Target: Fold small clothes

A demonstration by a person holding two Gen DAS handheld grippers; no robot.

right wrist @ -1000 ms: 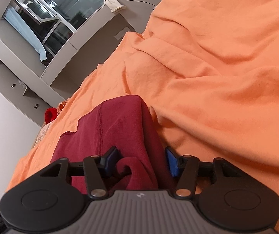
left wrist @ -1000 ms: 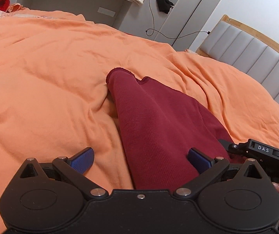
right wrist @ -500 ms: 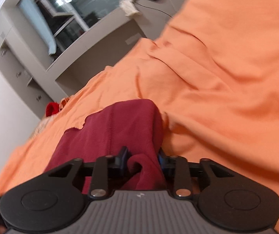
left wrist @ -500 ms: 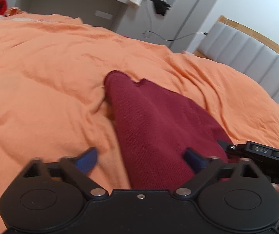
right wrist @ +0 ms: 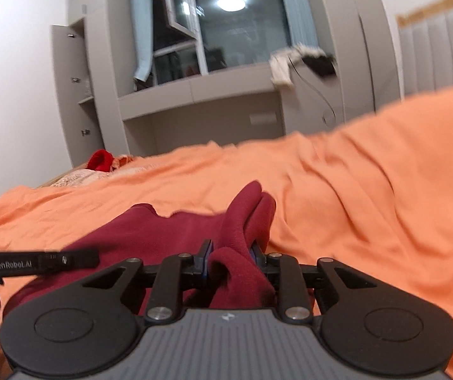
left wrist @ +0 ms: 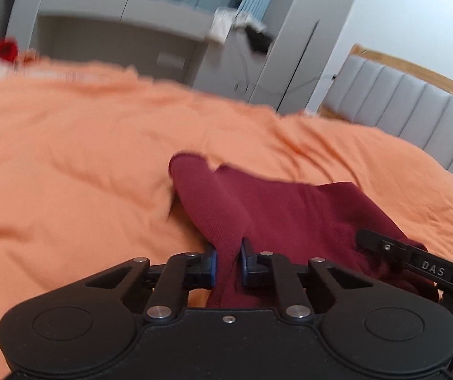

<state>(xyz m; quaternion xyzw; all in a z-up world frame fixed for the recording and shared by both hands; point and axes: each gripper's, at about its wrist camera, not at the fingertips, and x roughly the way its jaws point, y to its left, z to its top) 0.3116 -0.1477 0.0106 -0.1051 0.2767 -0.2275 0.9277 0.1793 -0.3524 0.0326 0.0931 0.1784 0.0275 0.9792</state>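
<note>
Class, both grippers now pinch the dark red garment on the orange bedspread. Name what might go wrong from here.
1. The left gripper, whose jaws have just been closing, pinches only a narrow ridge of the dark red garment; it may slip out when lifted.
2. The right gripper, jaws also just closing, clamps a bunched wad, so the fold may come out uneven.
3. The wrinkled orange bedspread could drag the trailing cloth.

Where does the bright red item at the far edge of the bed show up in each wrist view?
Left wrist: bright red item, upper left, past the orange duvet.
Right wrist, left of centre, at the duvet's far edge.
Shared landmark: grey desk alcove behind it.
</note>
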